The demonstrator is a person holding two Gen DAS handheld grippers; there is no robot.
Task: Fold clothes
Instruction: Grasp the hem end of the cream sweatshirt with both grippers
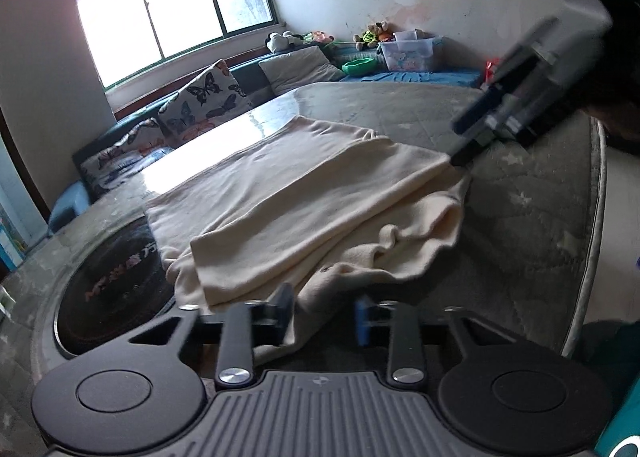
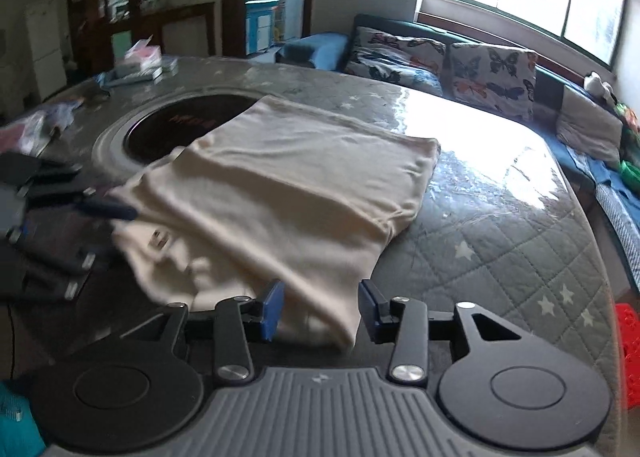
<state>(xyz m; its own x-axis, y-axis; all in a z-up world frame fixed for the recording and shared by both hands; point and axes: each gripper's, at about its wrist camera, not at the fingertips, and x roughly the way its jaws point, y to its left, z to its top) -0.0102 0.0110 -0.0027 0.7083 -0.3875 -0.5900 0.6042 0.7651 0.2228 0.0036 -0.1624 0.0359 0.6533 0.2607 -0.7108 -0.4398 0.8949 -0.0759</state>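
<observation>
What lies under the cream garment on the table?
The cream garment rests on a grey star-patterned quilted cover and overlaps the edge of a round black inset. What lies beneath its middle is hidden.

Red characters printed on the black round cooktop set into the surface; only one legible, "方", the rest blurred. Same red lettering seen from the right wrist view, too smeared to read. No other readable text anywhere.
</observation>
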